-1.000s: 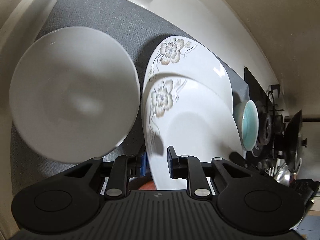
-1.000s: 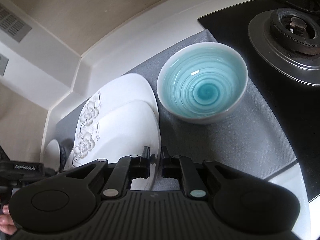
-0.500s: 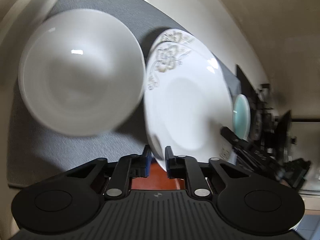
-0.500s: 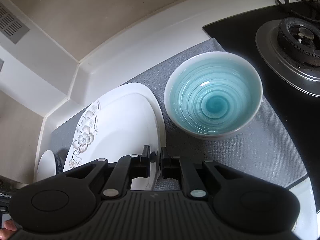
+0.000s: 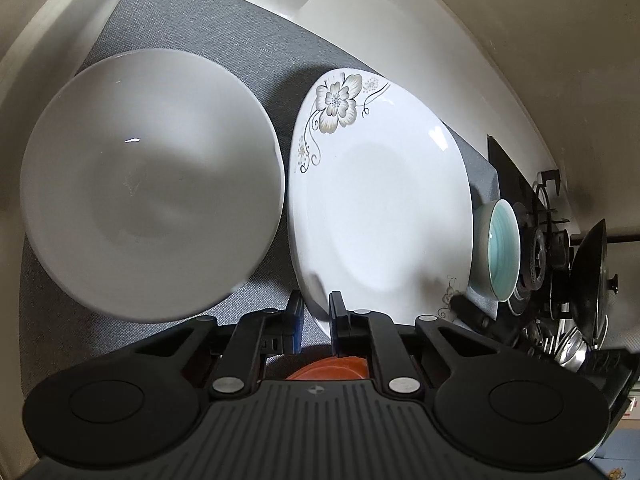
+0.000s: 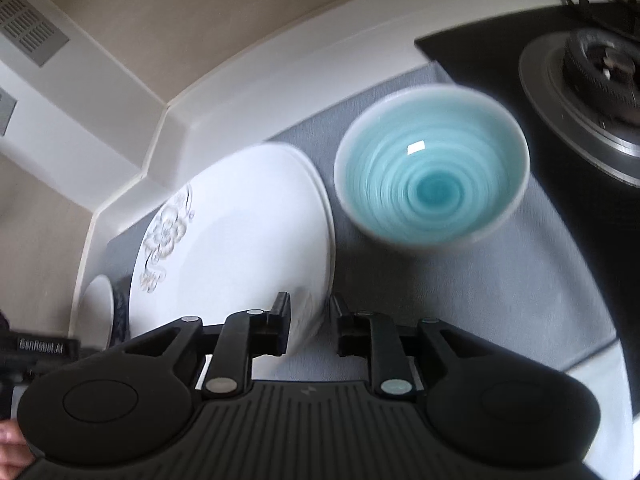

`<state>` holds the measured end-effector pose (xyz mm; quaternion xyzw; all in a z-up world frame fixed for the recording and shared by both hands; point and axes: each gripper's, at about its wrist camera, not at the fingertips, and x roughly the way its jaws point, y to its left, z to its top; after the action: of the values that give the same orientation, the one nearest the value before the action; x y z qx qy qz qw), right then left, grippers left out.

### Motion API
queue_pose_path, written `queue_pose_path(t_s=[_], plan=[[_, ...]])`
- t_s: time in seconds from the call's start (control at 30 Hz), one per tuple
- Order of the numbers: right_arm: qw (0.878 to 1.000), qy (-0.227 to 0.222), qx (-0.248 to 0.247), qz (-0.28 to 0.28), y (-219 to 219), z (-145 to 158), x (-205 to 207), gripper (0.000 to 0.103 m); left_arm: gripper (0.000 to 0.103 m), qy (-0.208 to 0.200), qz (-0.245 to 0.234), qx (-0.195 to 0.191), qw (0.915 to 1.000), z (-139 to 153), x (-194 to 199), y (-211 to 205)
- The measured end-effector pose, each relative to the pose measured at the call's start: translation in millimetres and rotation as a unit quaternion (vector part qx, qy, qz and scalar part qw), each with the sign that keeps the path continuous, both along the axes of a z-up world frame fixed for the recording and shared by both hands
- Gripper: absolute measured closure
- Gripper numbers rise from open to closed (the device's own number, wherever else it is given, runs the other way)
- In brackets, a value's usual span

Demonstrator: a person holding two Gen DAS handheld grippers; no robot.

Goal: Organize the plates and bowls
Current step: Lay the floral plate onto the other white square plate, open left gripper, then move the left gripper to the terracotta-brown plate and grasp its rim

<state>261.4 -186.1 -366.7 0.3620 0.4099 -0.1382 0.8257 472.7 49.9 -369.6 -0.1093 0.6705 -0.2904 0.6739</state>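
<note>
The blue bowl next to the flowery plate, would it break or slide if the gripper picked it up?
The blue bowl looks like glazed ceramic, so it is probably stiff and would likely chip or crack if dropped. A bright glint on its inside suggests a slick surface that fingers may slip on. Its base looks narrower than its rim, so a push up high might tip it on the grey mat.

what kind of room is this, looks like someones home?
Most likely a home kitchen counter. A gas stove burner sits on a black hob beside the grey mat, a dark pan stands farther along, and crockery is laid out: a floral plate, a white bowl and a teal bowl.
</note>
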Motion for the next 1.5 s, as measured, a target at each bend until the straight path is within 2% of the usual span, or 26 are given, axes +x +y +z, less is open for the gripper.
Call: queue_pose_path(t_s=[0.13,0.23,0.33,0.43,0.47,0.5,0.53,0.57,0.63,0.7,0.83,0.87,0.93,0.97,1.0,1.03,1.1,1.13,1.17,1.2,1.3,1.33,1.4,1.47,1.5], plan=[[1.0,-0.009,-0.006,-0.008,4,-4,-8,0.073,0.089,-0.003,-0.006,-0.002,1.0,-1,2,-1],[1.0,-0.011,-0.009,-0.005,6,-4,-5,0.077,0.088,-0.018,-0.016,0.0,0.9997,1,0,-3],[1.0,-0.003,-0.026,0.01,13,0,-3,0.075,0.087,-0.05,-0.028,0.016,0.9982,9,-8,-4],[0.997,0.002,-0.065,0.035,25,12,-10,0.069,0.087,-0.092,-0.034,0.039,0.9944,26,-20,-4],[0.995,0.001,-0.09,0.051,32,18,-14,0.062,0.086,-0.101,-0.037,0.041,0.9933,31,-25,-2],[0.991,0.002,-0.115,0.069,40,21,-18,0.052,0.08,-0.106,-0.04,0.043,0.9926,36,-29,-1],[0.988,0.007,-0.132,0.085,46,24,-23,0.048,0.069,-0.114,-0.041,0.046,0.9916,41,-35,1],[0.985,0.011,-0.141,0.1,51,24,-28,0.044,0.063,-0.124,-0.041,0.05,0.9902,47,-41,2],[0.983,0.018,-0.134,0.126,61,22,-39,0.044,0.044,-0.148,-0.048,0.055,0.9863,57,-52,3],[0.984,0.019,-0.115,0.134,68,17,-49,0.044,0.037,-0.169,-0.054,0.061,0.9822,66,-62,4],[0.986,0.037,-0.081,0.139,81,-2,-62,0.044,0.034,-0.199,-0.063,0.076,0.975,79,-75,5],[0.986,0.04,-0.078,0.141,83,-6,-64,0.046,0.034,-0.202,-0.064,0.079,0.9741,79,-76,6],[0.984,0.048,-0.092,0.146,86,-9,-67,0.059,0.034,-0.205,-0.064,0.089,0.9726,79,-79,7],[0.982,0.053,-0.106,0.146,87,-9,-70,0.074,0.034,-0.21,-0.064,0.091,0.9714,78,-82,8],[0.982,0.059,-0.114,0.141,85,-8,-72,0.084,0.034,-0.221,-0.071,0.089,0.9685,77,-88,7],[0.983,0.061,-0.116,0.13,80,-8,-75,0.086,0.034,-0.243,-0.095,0.098,0.9604,77,-96,3],[0.988,0.063,-0.105,0.095,66,-7,-82,0.086,0.032,-0.292,-0.137,0.126,0.9382,73,-117,-9],[0.99,0.064,-0.099,0.082,59,-6,-87,0.086,0.03,-0.303,-0.146,0.136,0.9321,71,-127,-13],[0.991,0.064,-0.095,0.072,53,-6,-92,0.086,0.03,-0.3,-0.155,0.136,0.9315,66,-133,-16],[0.992,0.064,-0.093,0.064,49,-6,-96,0.085,0.03,-0.283,-0.17,0.127,0.9354,61,-137,-19],[0.994,0.06,-0.078,0.039,41,-5,-112,0.083,0.032,-0.188,-0.189,0.093,0.9592,41,-137,-23],[0.995,0.057,-0.072,0.031,40,-4,-116,0.081,0.035,-0.159,-0.189,0.088,0.9649,34,-135,-24],[0.997,0.052,-0.06,0.018,38,-4,-125,0.059,0.039,-0.126,-0.188,0.09,0.9699,21,-130,-27],[0.998,0.049,-0.046,0.02,40,-6,-128,0.05,0.042,-0.121,-0.187,0.097,0.9699,11,-125,-29],[0.998,0.047,-0.044,0.022,41,-7,-128,0.049,0.048,-0.112,-0.186,0.099,0.971,7,-121,-30]])
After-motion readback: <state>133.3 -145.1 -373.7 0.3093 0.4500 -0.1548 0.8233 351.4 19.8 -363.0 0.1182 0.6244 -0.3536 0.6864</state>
